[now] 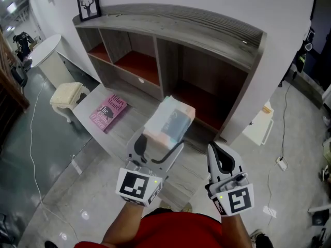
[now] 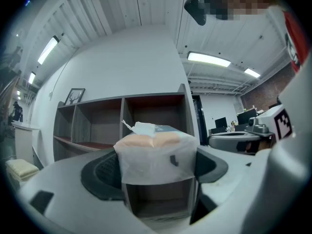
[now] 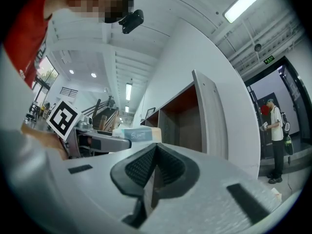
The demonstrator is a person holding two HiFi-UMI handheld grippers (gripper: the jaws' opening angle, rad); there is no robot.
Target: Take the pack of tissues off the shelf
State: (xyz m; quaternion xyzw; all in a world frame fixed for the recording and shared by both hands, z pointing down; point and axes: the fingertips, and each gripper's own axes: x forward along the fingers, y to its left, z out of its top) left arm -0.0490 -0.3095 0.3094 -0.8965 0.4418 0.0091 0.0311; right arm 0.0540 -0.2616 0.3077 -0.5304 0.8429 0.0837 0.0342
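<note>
My left gripper [image 1: 158, 143] is shut on the pack of tissues [image 1: 169, 121], a soft clear-wrapped block with pale peach and blue print. It hangs in the air in front of the grey wooden shelf [image 1: 170, 30], outside its compartments. In the left gripper view the pack [image 2: 156, 152] fills the gap between both jaws of the left gripper [image 2: 157, 169]. My right gripper [image 1: 220, 159] sits to the right of the pack, jaws shut and holding nothing. In the right gripper view the right gripper [image 3: 153, 172] shows pads pressed together, with the pack [image 3: 139, 134] off to the left.
A pink book [image 1: 108, 111] lies on the low grey ledge [image 1: 132, 123] in front of the shelf. A framed deer picture [image 1: 88, 1] stands on the shelf top. A cream stool [image 1: 67, 96] sits at left, a white box [image 1: 261, 125] at right. A person [image 3: 274, 138] stands far right.
</note>
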